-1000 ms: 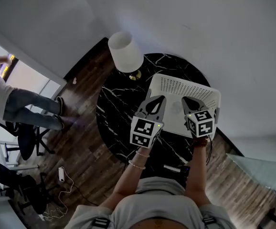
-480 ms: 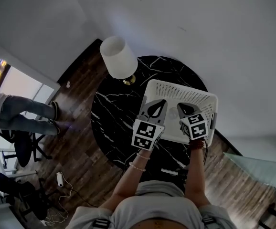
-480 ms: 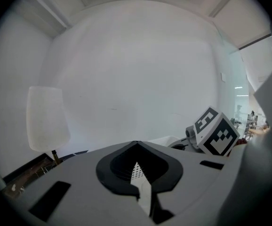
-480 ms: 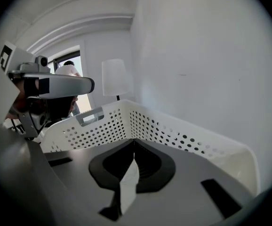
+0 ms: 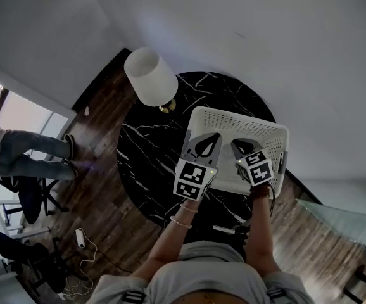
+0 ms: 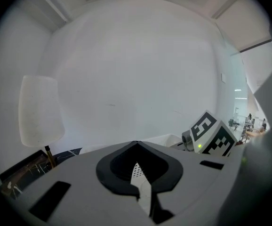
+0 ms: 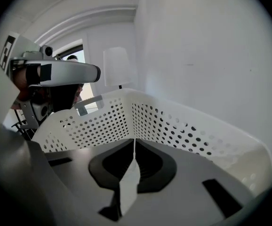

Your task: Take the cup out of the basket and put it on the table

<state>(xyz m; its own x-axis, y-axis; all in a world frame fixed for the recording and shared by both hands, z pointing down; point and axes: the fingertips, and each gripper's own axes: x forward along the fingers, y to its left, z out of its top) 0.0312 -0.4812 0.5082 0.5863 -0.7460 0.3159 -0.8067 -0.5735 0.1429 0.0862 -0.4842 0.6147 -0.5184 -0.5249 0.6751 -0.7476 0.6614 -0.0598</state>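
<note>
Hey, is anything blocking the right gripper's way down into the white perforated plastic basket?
Nothing visible does. The right gripper, jaws together, points into the white perforated plastic basket, with only its walls ahead. The cup itself is not in view.

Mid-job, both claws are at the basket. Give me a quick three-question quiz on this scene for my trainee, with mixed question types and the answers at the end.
1. True or false: the right claw is clamped on a cup.
2. What stands on the black marble table beside the white basket? A) a lamp with a white shade B) a kettle C) a laptop
3. Fill in: the left claw has its jaws ____ (apart / together).

Key: 1 false, its jaws are shut with nothing between them, and no cup shows in any view. 2 A. 3 together.
</note>
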